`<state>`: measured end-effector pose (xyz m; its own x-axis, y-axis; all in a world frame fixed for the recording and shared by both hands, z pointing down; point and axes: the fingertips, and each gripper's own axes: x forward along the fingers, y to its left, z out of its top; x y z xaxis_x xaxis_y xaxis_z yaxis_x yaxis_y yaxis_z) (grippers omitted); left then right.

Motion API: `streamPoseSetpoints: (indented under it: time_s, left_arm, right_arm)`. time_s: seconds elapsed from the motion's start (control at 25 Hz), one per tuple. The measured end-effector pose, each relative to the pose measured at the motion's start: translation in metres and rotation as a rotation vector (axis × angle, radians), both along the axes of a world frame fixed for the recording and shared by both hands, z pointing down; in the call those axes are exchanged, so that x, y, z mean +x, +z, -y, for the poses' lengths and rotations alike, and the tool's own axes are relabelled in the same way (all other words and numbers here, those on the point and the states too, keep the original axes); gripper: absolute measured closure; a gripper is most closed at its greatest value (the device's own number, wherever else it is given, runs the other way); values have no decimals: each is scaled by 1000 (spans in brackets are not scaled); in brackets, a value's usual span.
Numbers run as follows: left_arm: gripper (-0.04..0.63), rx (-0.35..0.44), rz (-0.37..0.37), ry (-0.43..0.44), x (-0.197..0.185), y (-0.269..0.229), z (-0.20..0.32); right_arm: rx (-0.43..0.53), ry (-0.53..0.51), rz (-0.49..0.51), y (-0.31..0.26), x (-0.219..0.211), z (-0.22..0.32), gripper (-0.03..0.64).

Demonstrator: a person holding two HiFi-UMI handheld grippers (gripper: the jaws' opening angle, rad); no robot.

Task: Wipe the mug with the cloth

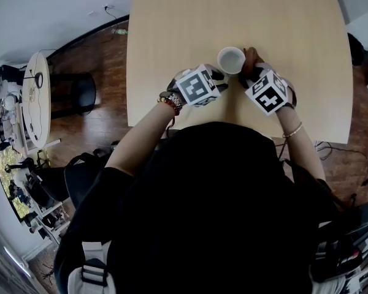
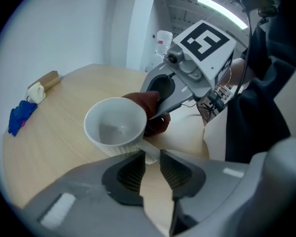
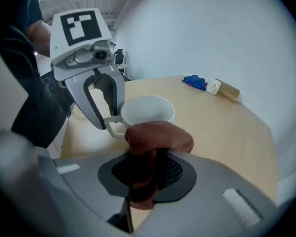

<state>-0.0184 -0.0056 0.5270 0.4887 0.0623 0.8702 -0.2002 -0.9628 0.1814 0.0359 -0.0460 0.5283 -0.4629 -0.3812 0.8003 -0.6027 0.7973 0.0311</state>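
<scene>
A white mug [image 1: 231,60] [image 2: 116,125] [image 3: 147,110] stands upright and empty on the pale wooden table [image 1: 190,23], near its front edge. My left gripper [image 1: 219,73] [image 2: 150,157] [image 3: 108,120] is shut on the mug's handle [image 2: 149,151] [image 3: 114,127], which sits pinched between the jaw tips. My right gripper [image 1: 248,72] [image 2: 160,110] [image 3: 148,157] is shut on a bunched brown cloth [image 1: 250,57] [image 2: 150,105] [image 3: 158,135]. The cloth's free end presses against the mug's outer wall on the side away from the left gripper.
A blue crumpled thing [image 2: 20,115] [image 3: 194,81] and a small white-and-tan block [image 2: 43,85] [image 3: 223,89] lie at the table's far end. Left of the table stand a round white table [image 1: 35,100] and a black stool [image 1: 80,92] on the wooden floor.
</scene>
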Motion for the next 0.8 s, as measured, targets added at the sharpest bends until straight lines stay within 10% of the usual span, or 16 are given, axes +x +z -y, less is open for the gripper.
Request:
streamPoseSetpoints:
  time_s: [0.52, 0.8]
  left_arm:
    - [495, 20, 21, 117, 15, -7, 2]
    - [503, 14, 148, 245, -17, 13, -11]
  right_arm:
    - [-55, -91, -114, 37, 0, 5, 557]
    - [-29, -77, -70, 23, 4, -1, 557]
